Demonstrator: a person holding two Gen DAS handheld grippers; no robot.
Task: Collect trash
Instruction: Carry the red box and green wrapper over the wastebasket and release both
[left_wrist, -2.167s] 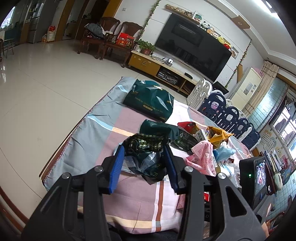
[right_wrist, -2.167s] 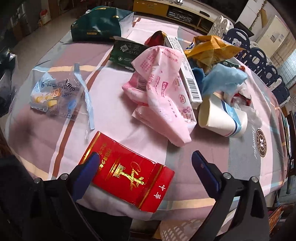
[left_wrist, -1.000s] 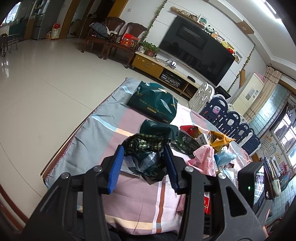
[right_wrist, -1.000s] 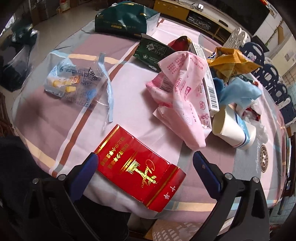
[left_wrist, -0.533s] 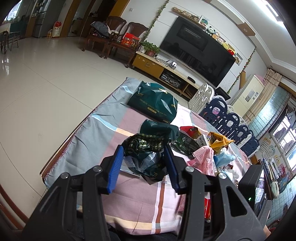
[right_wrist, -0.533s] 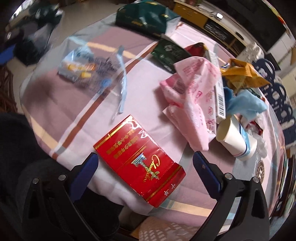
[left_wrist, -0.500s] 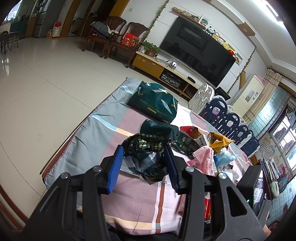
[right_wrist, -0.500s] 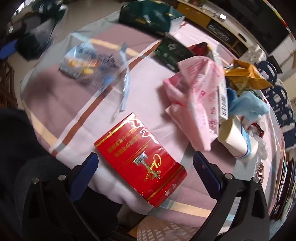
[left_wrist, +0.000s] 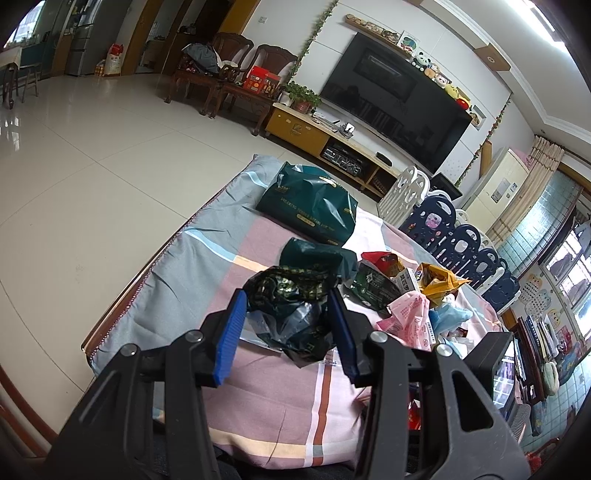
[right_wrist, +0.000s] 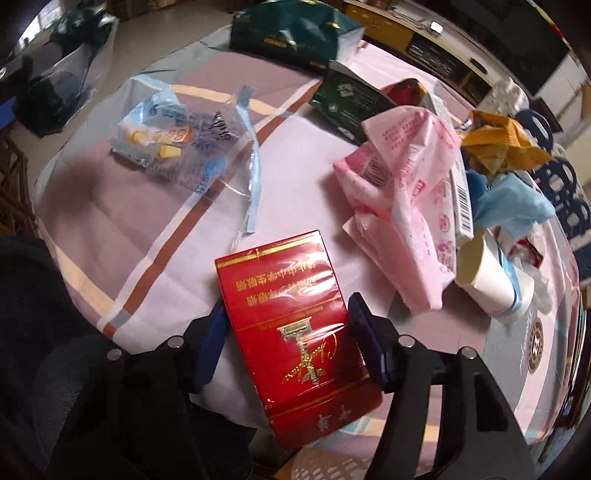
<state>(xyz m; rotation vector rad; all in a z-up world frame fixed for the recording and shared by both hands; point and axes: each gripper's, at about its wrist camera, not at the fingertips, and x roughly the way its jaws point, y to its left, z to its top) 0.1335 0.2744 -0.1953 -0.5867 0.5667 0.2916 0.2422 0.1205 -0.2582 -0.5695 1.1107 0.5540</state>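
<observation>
My left gripper (left_wrist: 286, 314) is shut on a crumpled dark green plastic bag (left_wrist: 295, 314) and holds it above the near left of the table. My right gripper (right_wrist: 286, 325) is shut on a red carton (right_wrist: 291, 317) at the table's near edge; its blue fingers (right_wrist: 364, 332) press both long sides. Loose trash lies on the striped cloth (right_wrist: 147, 221): a clear blue packet (right_wrist: 177, 140), a pink wrapper (right_wrist: 402, 192), a paper cup (right_wrist: 487, 277), a yellow wrapper (right_wrist: 498, 140) and a green pack (right_wrist: 351, 99).
A large dark green bag (left_wrist: 310, 206) lies at the table's far end. Blue and white plastic chairs (left_wrist: 461, 236) stand to the right. A TV stand (left_wrist: 325, 144) is beyond. A white basket rim (right_wrist: 325, 465) shows below the table's near edge.
My right gripper has closed from wide open onto the red carton, which has turned lengthwise between the fingers. The left gripper still holds the dark bag, barely moved.
</observation>
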